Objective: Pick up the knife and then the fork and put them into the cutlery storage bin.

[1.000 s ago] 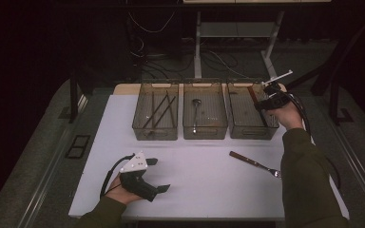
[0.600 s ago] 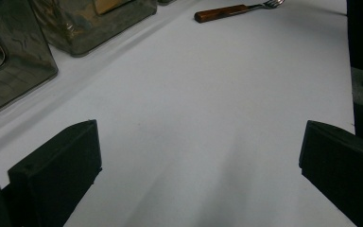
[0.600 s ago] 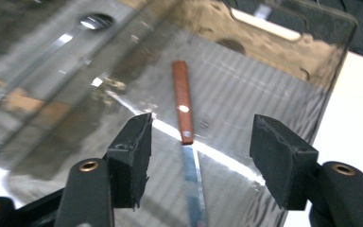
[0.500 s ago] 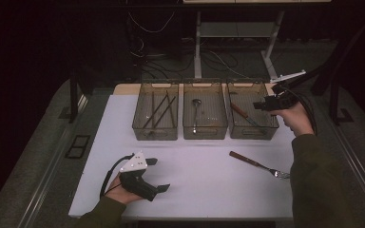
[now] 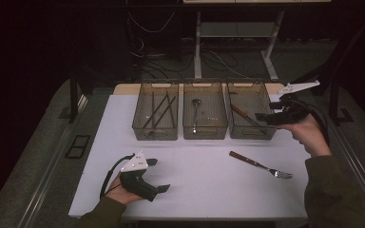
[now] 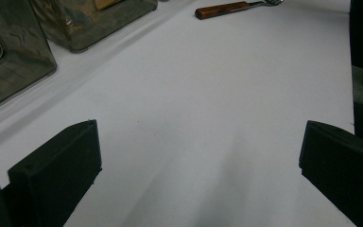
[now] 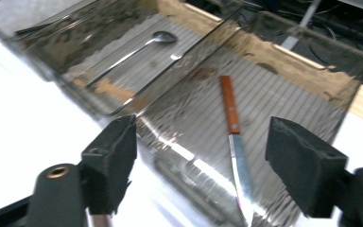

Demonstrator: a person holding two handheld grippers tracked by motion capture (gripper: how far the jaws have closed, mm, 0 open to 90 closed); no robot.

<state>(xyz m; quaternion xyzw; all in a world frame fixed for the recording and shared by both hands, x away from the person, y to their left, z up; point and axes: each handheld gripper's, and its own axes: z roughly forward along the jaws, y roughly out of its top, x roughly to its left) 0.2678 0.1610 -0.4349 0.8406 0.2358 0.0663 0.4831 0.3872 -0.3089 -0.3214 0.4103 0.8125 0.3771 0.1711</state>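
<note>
Meanwhile, the right gripper [image 5: 261, 117] hovers with jaws wide and empty at the near edge of the right bin [image 5: 266, 102], where a wooden-handled knife [image 7: 231, 127] lies flat, apparently sorted by type. A spoon [image 5: 196, 114] occupies the middle bin [image 5: 185, 111], chopsticks [image 5: 159, 111] the left. One fork [image 5: 261, 165] remains loose on the white table [image 5: 195, 171]. Well apart, the left gripper [image 5: 161, 188] rests low near the front edge, also wide and empty; nothing blocks the fork.

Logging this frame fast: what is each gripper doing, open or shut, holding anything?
Left gripper: open, holding nothing, resting low over the white table.
Right gripper: open, holding nothing, above the right bin with the knife in it.
</note>
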